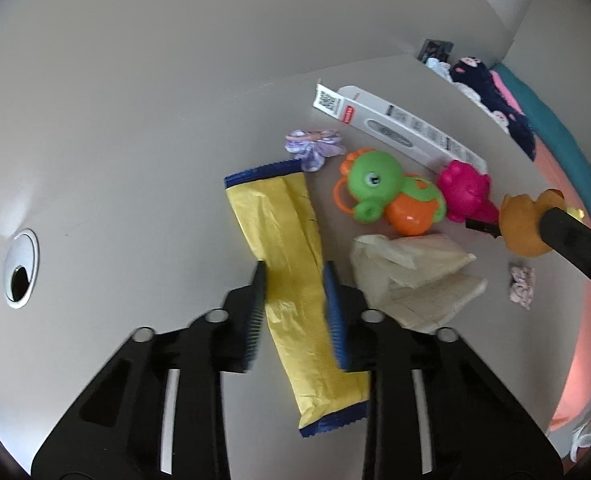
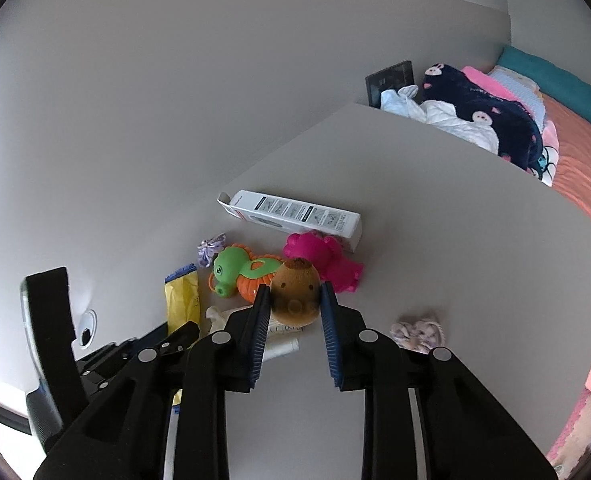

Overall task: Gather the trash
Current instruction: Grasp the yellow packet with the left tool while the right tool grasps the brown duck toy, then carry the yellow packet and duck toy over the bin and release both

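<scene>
A long yellow wrapper with blue ends (image 1: 291, 264) lies on the grey table (image 1: 135, 160). My left gripper (image 1: 295, 276) is open, its fingers on either side of the wrapper's middle. Crumpled white paper (image 1: 411, 276) lies just right of it. My right gripper (image 2: 295, 300) is shut on a brown-orange rubber duck (image 2: 297, 294) and holds it above the table; the duck also shows in the left wrist view (image 1: 523, 224). The wrapper (image 2: 183, 300) and the white paper (image 2: 219, 314) show at lower left in the right wrist view.
A green-orange toy (image 1: 391, 192), a pink toy (image 1: 465, 190), a long white box (image 1: 399, 128), a purple scrunchie (image 1: 315, 148) and a pale scrunchie (image 1: 521, 284) lie on the table. A cable hole (image 1: 21, 274) is at left. A bed with clothes (image 2: 495, 120) stands beyond.
</scene>
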A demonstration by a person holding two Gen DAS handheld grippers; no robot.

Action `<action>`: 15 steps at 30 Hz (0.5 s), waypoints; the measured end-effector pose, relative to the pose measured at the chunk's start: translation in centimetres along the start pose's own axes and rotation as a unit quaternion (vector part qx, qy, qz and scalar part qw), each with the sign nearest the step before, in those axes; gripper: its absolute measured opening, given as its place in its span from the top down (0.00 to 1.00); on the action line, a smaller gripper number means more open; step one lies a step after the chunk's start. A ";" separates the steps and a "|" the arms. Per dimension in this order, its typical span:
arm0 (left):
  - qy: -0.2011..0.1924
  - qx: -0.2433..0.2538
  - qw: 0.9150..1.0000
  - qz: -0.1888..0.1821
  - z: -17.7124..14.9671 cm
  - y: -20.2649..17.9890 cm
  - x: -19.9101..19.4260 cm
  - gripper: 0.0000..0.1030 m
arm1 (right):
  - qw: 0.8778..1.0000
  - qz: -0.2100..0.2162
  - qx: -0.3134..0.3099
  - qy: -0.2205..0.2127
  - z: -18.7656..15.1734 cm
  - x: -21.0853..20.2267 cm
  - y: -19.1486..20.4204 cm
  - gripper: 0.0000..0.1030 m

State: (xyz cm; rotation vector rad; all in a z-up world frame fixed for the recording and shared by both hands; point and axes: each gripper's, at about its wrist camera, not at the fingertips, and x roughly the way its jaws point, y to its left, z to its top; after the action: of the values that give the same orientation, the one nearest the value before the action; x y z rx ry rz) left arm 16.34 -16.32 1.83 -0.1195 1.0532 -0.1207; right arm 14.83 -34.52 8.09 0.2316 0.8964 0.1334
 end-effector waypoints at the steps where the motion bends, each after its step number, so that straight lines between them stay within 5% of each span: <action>1: -0.001 -0.001 1.000 -0.008 -0.1 0.0 -0.2 0.81 | 1.000 0.002 0.001 -0.002 0.0 -0.4 -0.1 0.74; 15: -0.060 0.056 0.996 -0.047 -3.2 -5.0 -9.1 0.82 | 0.998 0.027 0.034 -0.051 -3.4 -10.0 -3.8 0.73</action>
State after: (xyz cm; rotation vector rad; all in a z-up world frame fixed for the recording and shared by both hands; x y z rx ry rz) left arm 8.92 -19.96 8.88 -0.0743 0.9185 -0.2531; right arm 6.01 -39.87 12.63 0.3229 0.7936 0.1405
